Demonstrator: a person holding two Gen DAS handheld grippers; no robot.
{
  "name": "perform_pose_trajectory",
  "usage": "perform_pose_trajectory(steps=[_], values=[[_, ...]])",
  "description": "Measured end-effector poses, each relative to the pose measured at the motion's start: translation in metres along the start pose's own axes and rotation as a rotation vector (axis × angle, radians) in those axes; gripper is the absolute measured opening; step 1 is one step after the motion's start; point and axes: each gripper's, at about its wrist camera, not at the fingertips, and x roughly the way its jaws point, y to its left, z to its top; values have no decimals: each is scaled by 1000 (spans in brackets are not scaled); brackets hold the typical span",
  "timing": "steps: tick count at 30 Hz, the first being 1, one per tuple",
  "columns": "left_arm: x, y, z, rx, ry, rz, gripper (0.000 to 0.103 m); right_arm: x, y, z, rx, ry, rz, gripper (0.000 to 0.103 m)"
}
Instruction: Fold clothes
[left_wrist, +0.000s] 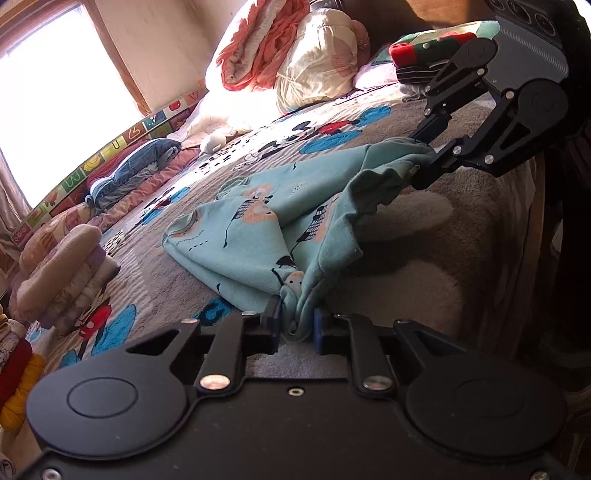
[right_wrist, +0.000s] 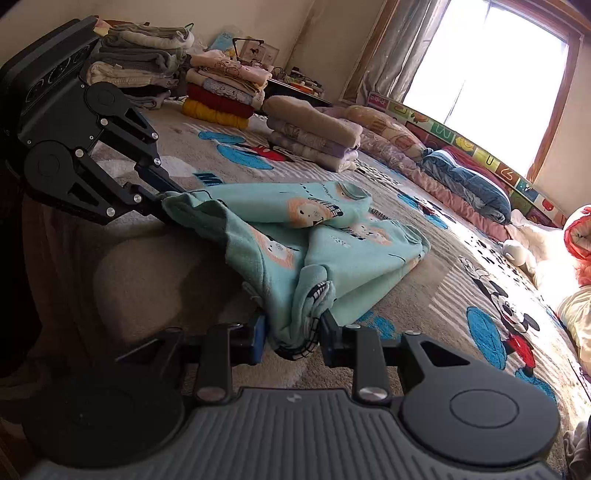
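A light teal child's garment (left_wrist: 258, 236) with cartoon prints lies bunched on the grey Mickey-print blanket (left_wrist: 406, 229). In the left wrist view my left gripper (left_wrist: 297, 321) is shut on one near corner of it, the cloth squeezed between the blue pads. My right gripper (left_wrist: 424, 158) reaches in from the upper right and pinches another corner, lifting that edge off the blanket. In the right wrist view the right gripper (right_wrist: 293, 332) grips a gathered fold of the garment (right_wrist: 351, 258), and the left gripper (right_wrist: 166, 197) holds the far left corner.
Stacks of folded clothes (right_wrist: 314, 133) (right_wrist: 221, 96) (right_wrist: 140, 66) stand at the far side of the blanket, one stack (left_wrist: 70, 273) near the left gripper. Quilts and pillows (left_wrist: 280, 51) line the window wall. A blue cushion (right_wrist: 469, 184) lies by the alphabet border.
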Motion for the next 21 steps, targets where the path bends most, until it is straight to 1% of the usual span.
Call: perform_pose_trajectory(steps=[2, 4, 8, 11, 16, 21], values=[[-13, 10, 5, -61, -50, -23, 15, -18, 1, 4, 7, -30, -4, 30], [-21, 22, 9, -142, -103, -30, 15, -31, -5, 10, 40, -74, -13, 30], [-17, 49, 15, -325, -195, -28, 15, -40, -25, 23, 127, -163, -13, 30], [-7, 67, 21, -433, -250, -35, 15, -32, -45, 31, 217, -221, -2, 31], [21, 100, 27, -581, -284, -64, 15, -8, -84, 38, 372, -289, 20, 31], [56, 133, 24, -734, -264, -113, 15, 33, -129, 32, 555, -298, 78, 31]])
